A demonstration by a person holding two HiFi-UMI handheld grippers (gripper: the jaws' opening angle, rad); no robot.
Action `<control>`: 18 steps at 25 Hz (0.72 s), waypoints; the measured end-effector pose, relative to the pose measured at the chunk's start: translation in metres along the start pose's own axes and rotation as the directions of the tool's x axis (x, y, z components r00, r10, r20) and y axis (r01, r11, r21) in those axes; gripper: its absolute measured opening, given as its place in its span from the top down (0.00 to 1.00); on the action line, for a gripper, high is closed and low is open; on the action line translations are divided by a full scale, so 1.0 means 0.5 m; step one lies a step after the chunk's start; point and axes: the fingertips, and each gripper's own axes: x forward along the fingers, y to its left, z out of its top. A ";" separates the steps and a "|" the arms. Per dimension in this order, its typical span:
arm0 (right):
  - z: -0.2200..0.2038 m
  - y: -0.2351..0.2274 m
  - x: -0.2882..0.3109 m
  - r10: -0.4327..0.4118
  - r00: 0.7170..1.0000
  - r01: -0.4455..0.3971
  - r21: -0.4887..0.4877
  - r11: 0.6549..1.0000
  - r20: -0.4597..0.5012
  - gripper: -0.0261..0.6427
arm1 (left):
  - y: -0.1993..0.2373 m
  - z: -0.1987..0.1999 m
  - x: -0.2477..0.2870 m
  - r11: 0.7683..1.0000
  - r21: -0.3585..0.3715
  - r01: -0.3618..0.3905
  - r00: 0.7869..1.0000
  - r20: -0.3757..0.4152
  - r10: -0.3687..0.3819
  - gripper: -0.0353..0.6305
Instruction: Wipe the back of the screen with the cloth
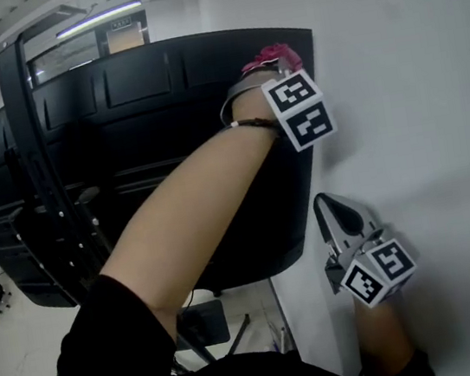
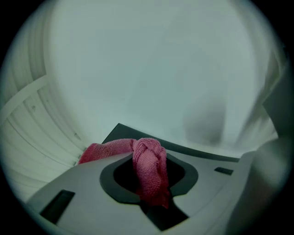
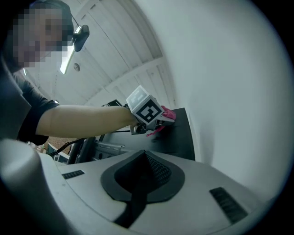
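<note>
While the nubby pink cloth (image 2: 147, 160) is being pinched by the left gripper (image 2: 149, 183) at the top corner of the black screen (image 1: 151, 151), the right gripper (image 3: 140, 179) is being held closed, empty, below it.

Black screen back (image 1: 146, 117), its right edge close against a white wall (image 1: 410, 69). A black stand arm (image 1: 44, 167) crosses its left side. The upper panel lies open.

Cloth (image 2: 149, 170): pink-red terry, twisted into a wad, pinched in jaws of L gripper (image 1: 267, 66), at top-R corner of screen back. Screen (image 1: 147, 126): black, upright, rear panel toward viewer, R edge near white wall.
</note>
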 end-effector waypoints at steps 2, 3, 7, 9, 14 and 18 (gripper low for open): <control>-0.019 -0.012 -0.019 -0.040 0.999 0.040 -0.004 0.999 -0.023 0.96 | -0.034 0.034 0.016 0.999 -0.003 0.043 0.998 0.050 -0.043 0.80; -0.025 -0.015 -0.025 -0.051 0.998 0.050 -0.008 0.999 -0.029 0.96 | -0.049 0.045 0.015 0.998 -0.006 0.068 0.995 0.072 -0.068 0.80; -0.038 -0.010 -0.020 -0.034 0.999 0.034 -0.003 0.999 -0.036 0.96 | -0.052 0.017 -0.086 0.994 0.051 0.092 0.986 0.135 -0.099 0.80; -0.046 -0.001 -0.007 -0.005 0.999 0.006 0.010 1.000 -0.034 0.96 | -0.027 -0.084 -0.176 0.992 0.093 0.086 0.991 0.098 -0.095 0.80; -0.063 0.024 0.022 0.052 0.998 -0.051 0.027 0.998 -0.025 0.96 | 0.019 -0.461 -0.375 0.964 0.187 0.190 0.950 -0.284 -0.133 0.80; -0.075 0.035 0.045 0.067 0.998 -0.066 0.044 0.997 -0.017 0.96 | 0.021 -0.539 -0.369 0.953 0.175 0.247 0.904 -0.395 -0.162 0.80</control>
